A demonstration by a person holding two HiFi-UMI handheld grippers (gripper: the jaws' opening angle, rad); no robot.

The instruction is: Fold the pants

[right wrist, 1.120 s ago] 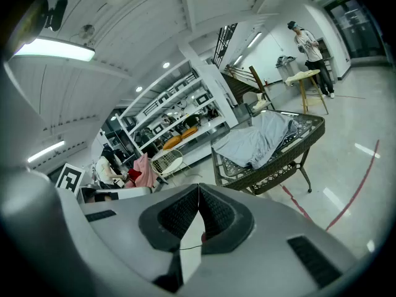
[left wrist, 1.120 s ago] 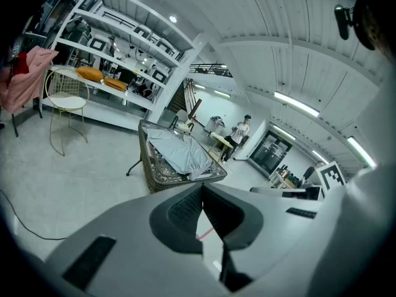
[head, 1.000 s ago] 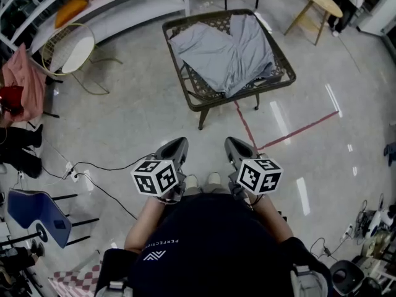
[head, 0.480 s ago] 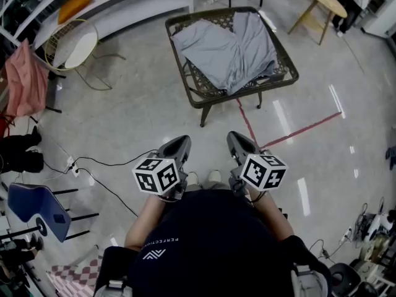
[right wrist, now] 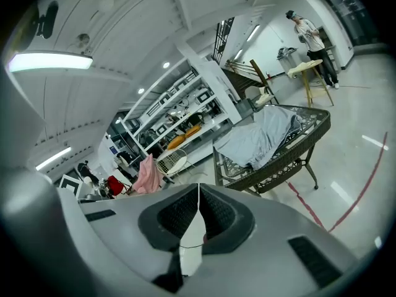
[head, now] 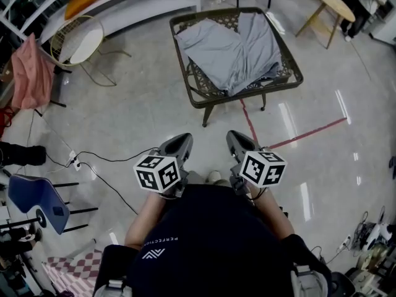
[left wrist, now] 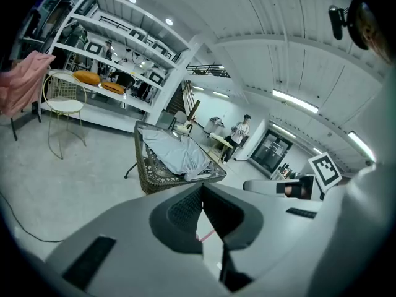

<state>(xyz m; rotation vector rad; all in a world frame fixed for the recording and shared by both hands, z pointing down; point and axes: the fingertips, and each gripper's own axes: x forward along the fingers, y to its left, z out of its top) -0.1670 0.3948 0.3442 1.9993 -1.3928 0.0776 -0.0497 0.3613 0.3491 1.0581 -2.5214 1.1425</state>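
Pants (head: 232, 48): grey, smooth matte cloth, spread out with soft creases on a low square bench (head: 204, 99) of dark woven wicker with a raised rim and thin legs; the cloth reaches the near rim; well apart from both grippers. Left gripper (head: 178, 145): grey moulded plastic shell, fingers closed together with nothing between them, dark cross-hatched pads meeting at one seam in the left gripper view; its cube (head: 158, 173) bears black-and-white square markers, no letters. Right gripper (head: 235, 141): same make, fingers likewise closed and empty; marker cube (head: 263, 168) alike. Both are held side by side before the person's dark shirt (head: 210, 240), which carries a small white chevron and a line of lettering, upside down and too small to read surely. Floor (head: 136, 116): pale, glossy, with a red tape line (head: 303, 136). Also present: round white wire-frame stool (head: 77, 42); pink cloth (head: 31, 73); orange cushions (head: 83, 4) on a white shelf; light wooden stool (head: 334, 2).
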